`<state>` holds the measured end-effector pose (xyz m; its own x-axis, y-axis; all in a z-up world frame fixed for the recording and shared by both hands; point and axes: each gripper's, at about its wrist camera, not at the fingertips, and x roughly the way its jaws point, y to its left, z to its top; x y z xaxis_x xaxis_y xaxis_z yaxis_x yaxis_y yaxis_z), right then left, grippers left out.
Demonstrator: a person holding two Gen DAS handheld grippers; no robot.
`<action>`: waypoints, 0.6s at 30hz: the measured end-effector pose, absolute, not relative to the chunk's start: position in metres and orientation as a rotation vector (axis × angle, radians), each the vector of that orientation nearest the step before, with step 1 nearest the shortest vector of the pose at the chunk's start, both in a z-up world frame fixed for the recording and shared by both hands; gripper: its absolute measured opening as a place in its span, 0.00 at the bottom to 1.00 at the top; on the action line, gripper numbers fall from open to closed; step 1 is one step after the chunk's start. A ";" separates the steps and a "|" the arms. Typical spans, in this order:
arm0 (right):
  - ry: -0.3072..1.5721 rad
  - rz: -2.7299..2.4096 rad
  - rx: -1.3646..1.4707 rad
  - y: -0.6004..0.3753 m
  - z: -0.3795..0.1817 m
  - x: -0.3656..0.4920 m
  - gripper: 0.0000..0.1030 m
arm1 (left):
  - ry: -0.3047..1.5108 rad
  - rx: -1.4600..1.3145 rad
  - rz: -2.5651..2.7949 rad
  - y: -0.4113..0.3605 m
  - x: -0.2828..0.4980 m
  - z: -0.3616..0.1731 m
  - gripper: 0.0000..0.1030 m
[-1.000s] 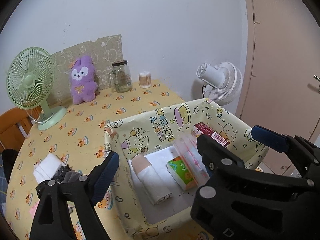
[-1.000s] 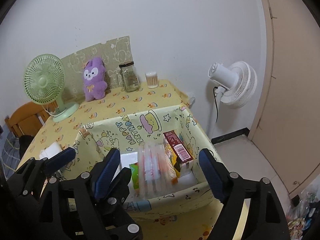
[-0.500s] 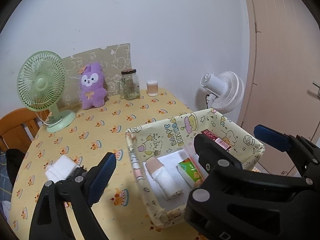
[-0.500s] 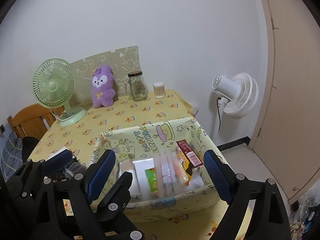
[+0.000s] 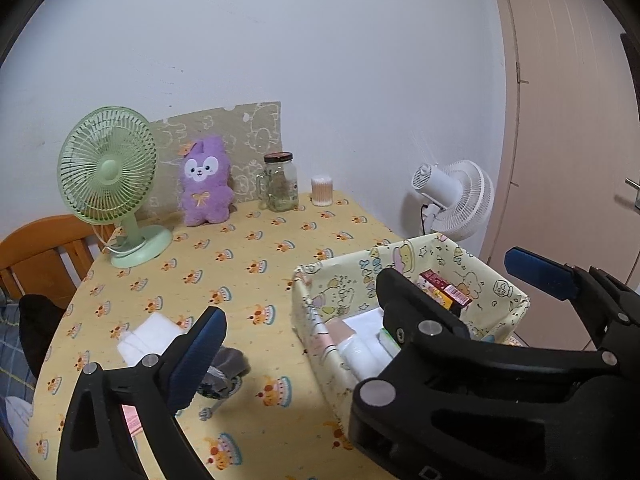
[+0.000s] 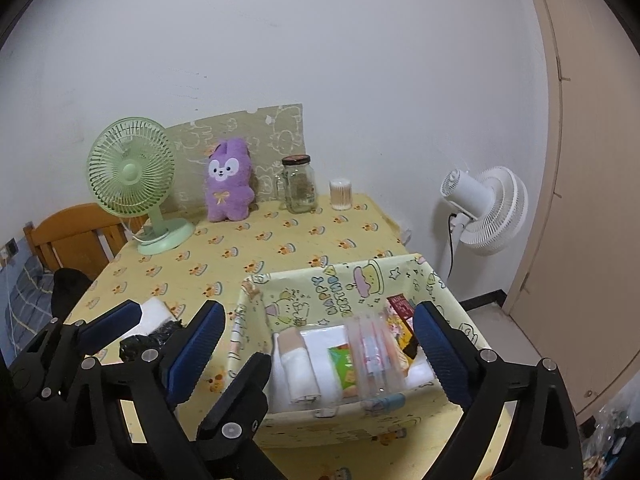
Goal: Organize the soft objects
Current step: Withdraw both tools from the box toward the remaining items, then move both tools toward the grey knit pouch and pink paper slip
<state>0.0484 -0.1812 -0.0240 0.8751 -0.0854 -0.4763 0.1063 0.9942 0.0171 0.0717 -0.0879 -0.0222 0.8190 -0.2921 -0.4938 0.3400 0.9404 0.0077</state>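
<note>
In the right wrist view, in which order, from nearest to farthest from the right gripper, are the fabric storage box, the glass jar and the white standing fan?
From the right gripper:
1. Fabric storage box, directly below and ahead, at the table's near edge.
2. Glass jar, at the table's far edge near the wall.
3. White standing fan, off the table, on the floor to the right by the wall.

You've pulled both hand-held grippers back and up from the basket (image 6: 352, 292); more tabletop (image 5: 248, 264) and the white cloth (image 5: 150, 336) now show.
</note>
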 end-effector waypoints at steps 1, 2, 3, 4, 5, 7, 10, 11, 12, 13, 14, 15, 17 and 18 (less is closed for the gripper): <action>0.491 -0.101 0.038 -0.178 -0.024 0.048 0.94 | 0.509 0.098 -0.335 -0.086 0.071 -0.022 0.97; 0.489 -0.100 0.037 -0.174 -0.023 0.048 0.94 | 0.508 0.097 -0.332 -0.082 0.071 -0.022 0.97; 0.487 -0.099 0.036 -0.172 -0.023 0.048 0.94 | 0.507 0.097 -0.329 -0.080 0.070 -0.022 0.97; 0.486 -0.096 0.035 -0.169 -0.023 0.047 0.95 | 0.506 0.097 -0.326 -0.077 0.070 -0.022 0.97; 0.486 -0.094 0.034 -0.165 -0.022 0.047 0.95 | 0.506 0.097 -0.324 -0.076 0.069 -0.022 0.97; 0.485 -0.089 0.033 -0.160 -0.022 0.047 0.95 | 0.504 0.096 -0.316 -0.070 0.068 -0.021 0.97; 0.479 -0.077 0.028 -0.150 -0.021 0.046 0.95 | 0.499 0.096 -0.303 -0.061 0.067 -0.021 0.97; 0.477 -0.071 0.027 -0.146 -0.021 0.046 0.95 | 0.497 0.095 -0.297 -0.057 0.066 -0.020 0.97; 0.476 -0.067 0.025 -0.144 -0.021 0.045 0.95 | 0.497 0.093 -0.293 -0.054 0.065 -0.020 0.97; 0.476 -0.063 0.023 -0.140 -0.021 0.045 0.95 | 0.497 0.091 -0.291 -0.051 0.065 -0.020 0.97; 0.476 -0.059 0.020 -0.136 -0.020 0.045 0.95 | 0.496 0.086 -0.284 -0.047 0.064 -0.020 0.97; 0.476 -0.055 0.017 -0.133 -0.020 0.045 0.95 | 0.495 0.084 -0.281 -0.044 0.064 -0.020 0.97; 0.474 -0.044 0.013 -0.126 -0.020 0.045 0.95 | 0.493 0.080 -0.270 -0.038 0.063 -0.020 0.97; 0.473 -0.039 0.011 -0.123 -0.020 0.045 0.95 | 0.490 0.079 -0.262 -0.033 0.062 -0.019 0.97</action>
